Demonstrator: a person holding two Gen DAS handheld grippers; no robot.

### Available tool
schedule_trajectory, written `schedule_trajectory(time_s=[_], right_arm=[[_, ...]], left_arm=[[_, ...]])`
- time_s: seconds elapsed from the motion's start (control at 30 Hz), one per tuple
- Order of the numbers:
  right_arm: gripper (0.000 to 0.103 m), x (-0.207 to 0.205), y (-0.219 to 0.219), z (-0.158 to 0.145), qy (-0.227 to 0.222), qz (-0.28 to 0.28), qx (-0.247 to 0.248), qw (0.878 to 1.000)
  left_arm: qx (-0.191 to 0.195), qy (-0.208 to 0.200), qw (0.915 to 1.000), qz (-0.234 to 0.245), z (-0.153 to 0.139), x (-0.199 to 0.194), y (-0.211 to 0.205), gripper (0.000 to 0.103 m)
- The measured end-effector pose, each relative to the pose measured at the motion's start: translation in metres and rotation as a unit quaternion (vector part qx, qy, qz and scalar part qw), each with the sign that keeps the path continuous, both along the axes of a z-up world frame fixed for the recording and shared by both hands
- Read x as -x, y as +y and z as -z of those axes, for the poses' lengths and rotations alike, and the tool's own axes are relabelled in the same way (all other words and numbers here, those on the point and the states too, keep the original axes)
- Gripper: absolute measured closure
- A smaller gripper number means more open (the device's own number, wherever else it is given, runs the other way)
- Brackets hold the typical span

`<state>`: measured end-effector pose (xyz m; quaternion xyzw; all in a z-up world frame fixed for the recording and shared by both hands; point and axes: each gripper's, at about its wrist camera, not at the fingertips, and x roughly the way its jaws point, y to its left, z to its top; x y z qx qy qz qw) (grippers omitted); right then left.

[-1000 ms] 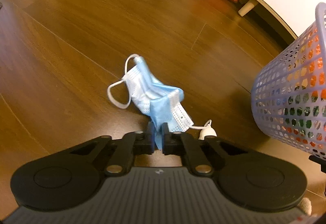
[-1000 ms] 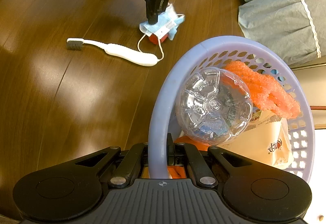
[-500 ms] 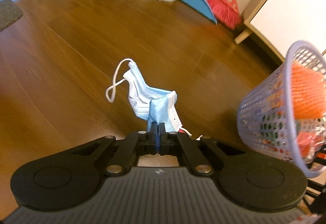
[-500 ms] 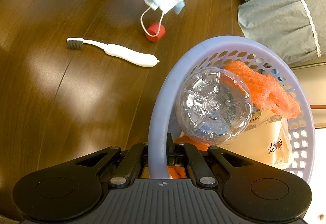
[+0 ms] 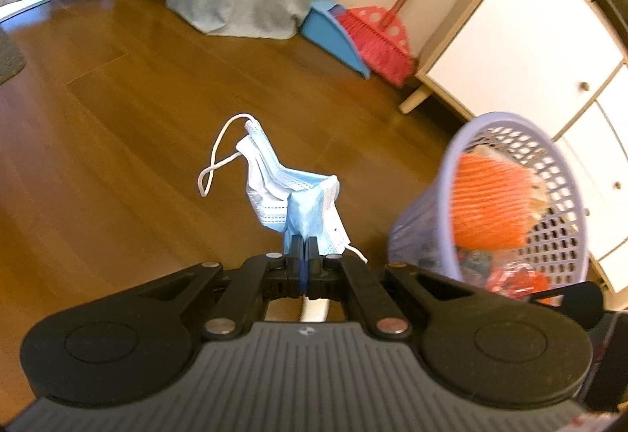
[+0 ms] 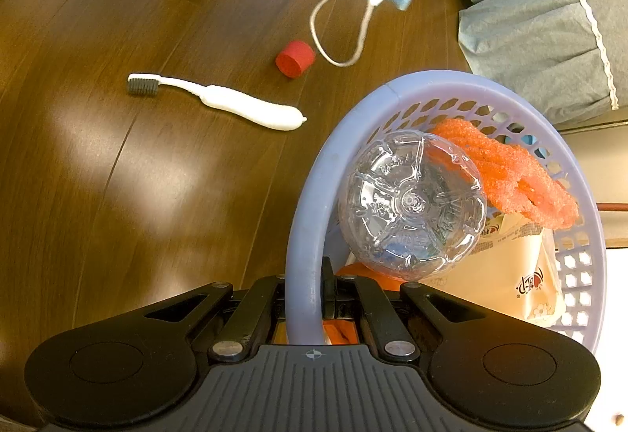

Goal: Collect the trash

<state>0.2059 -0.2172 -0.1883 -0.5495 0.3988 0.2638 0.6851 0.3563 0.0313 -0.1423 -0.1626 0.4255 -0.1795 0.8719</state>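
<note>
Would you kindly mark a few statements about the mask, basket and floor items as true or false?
1. The left gripper is shut on the face mask. True.
2. The right gripper is open and empty. False: it clamps the basket rim.
3. The toothbrush is inside the basket. False: it lies on the floor.
4. A red bottle cap lies on the floor. True.
5. A clear plastic bottle sits in the basket. True.

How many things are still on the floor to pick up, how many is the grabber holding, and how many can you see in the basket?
On the floor: 2, the toothbrush and the red cap
Held up by the left gripper: 1, the face mask
Seen in the basket: 3, the bottle, the orange net, the paper bag
Total: 6
</note>
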Motion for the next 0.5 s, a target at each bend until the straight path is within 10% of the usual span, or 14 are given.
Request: schedule_trajectory(time_s=[0.5], right_arm=[[0.103,0.0,0.0,0.0,0.0,-0.001,0.0,1.0]], left_arm=[[0.042,-0.028,0.9978,0.042,-0.038,0.009,-0.031,0.103]])
